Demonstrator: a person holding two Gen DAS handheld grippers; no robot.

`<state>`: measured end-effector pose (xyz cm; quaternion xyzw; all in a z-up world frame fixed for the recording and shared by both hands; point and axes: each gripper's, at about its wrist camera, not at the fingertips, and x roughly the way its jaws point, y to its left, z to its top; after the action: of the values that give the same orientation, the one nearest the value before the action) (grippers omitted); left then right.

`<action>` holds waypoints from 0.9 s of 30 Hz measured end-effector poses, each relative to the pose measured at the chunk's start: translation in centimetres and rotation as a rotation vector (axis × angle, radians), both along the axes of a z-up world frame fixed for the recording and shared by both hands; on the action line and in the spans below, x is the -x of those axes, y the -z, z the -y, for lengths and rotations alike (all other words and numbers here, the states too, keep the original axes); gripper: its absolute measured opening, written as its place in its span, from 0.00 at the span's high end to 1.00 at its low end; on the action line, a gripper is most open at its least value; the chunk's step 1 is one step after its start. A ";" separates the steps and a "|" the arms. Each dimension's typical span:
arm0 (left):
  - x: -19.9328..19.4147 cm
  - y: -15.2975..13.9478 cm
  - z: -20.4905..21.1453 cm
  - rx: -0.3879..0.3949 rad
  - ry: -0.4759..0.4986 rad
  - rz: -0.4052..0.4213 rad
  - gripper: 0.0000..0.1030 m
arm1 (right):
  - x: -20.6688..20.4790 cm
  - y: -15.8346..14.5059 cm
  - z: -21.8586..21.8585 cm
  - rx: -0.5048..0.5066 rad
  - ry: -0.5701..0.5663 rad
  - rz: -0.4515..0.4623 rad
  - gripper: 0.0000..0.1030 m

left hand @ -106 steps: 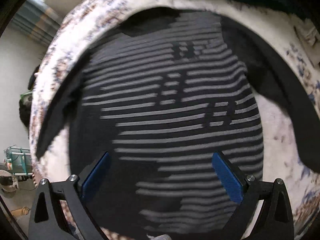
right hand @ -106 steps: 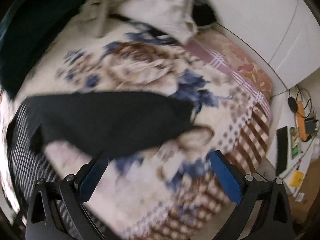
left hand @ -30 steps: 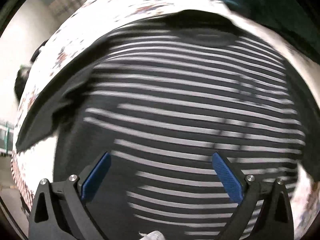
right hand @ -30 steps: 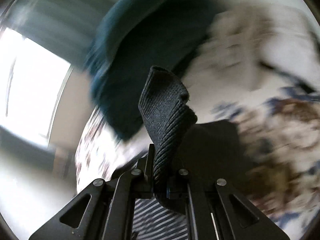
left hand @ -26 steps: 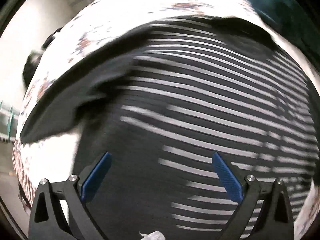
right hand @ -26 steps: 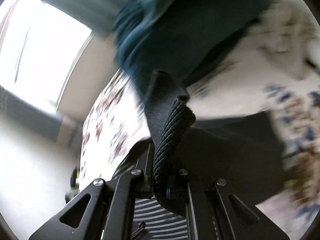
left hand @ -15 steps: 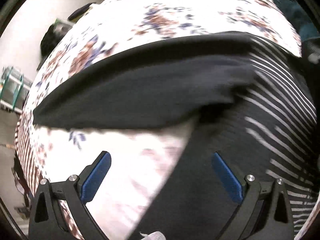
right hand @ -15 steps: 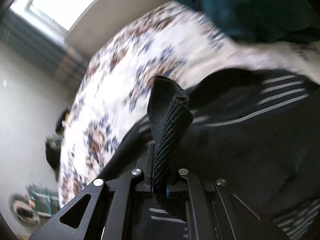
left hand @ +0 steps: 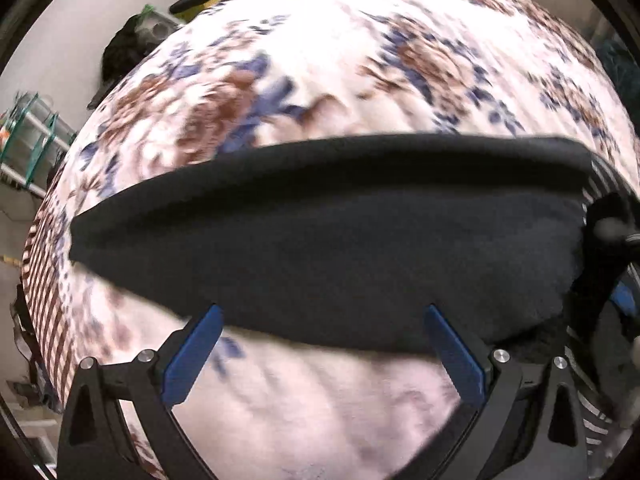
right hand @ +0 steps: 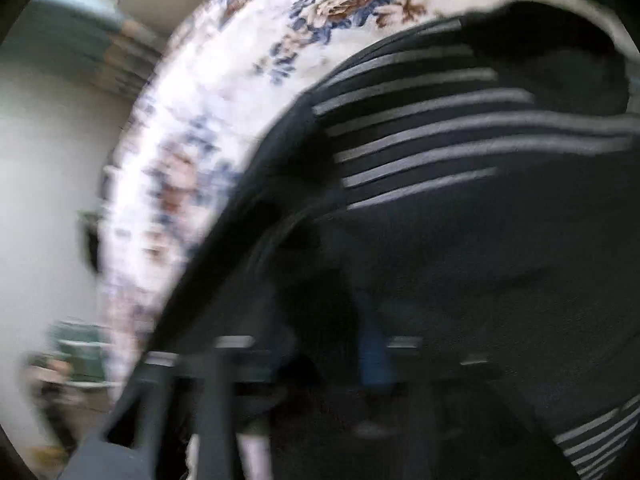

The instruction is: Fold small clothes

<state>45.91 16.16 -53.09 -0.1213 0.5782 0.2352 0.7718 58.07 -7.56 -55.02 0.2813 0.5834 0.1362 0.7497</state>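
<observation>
A black sweater with grey stripes (right hand: 440,128) lies on a floral blanket (left hand: 320,80). Its plain black left sleeve (left hand: 320,240) stretches flat across the left wrist view. My left gripper (left hand: 322,354) hovers over that sleeve's near edge, open, with nothing between its blue pads (left hand: 192,356). The right wrist view is blurred. There my right gripper (right hand: 320,352) sits low over the sweater's body, its jaws opening, with dark sleeve fabric (right hand: 480,260) lying loose under and between them. The right gripper (left hand: 616,248) also shows at the right edge of the left wrist view.
The blanket's checked border (left hand: 44,280) drops off at the left. Beyond it stand a green-framed rack (left hand: 28,136) and a dark bag (left hand: 124,44) by the wall. A teal cloth (left hand: 620,64) lies at the far right.
My right gripper carried the right sleeve's cuff across over the striped body, came down and let it go. My left gripper slid left from the body to the left sleeve.
</observation>
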 end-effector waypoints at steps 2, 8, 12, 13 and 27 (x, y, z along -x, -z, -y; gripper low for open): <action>1.5 -0.3 -2.1 0.032 -0.053 -0.003 0.00 | 1.1 -1.3 1.4 -0.007 0.034 0.027 0.13; 6.4 0.4 -9.3 0.144 -0.255 -0.006 0.00 | 6.7 -4.5 7.1 0.402 0.086 0.015 0.13; 9.4 2.7 -15.4 0.312 -0.461 0.106 0.00 | 10.2 -3.7 11.0 0.440 0.134 -0.020 0.13; 10.1 3.2 -16.6 0.348 -0.517 0.140 0.00 | 10.8 -3.3 11.8 0.458 0.154 -0.026 0.13; 17.0 6.3 -23.0 0.643 -0.906 0.460 0.19 | 10.1 -1.4 11.2 0.352 0.181 -0.095 0.13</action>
<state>28.87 39.13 -59.38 -0.6309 0.3292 0.3216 0.6247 47.96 -18.79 -53.64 0.2034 0.6051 -0.0492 0.7682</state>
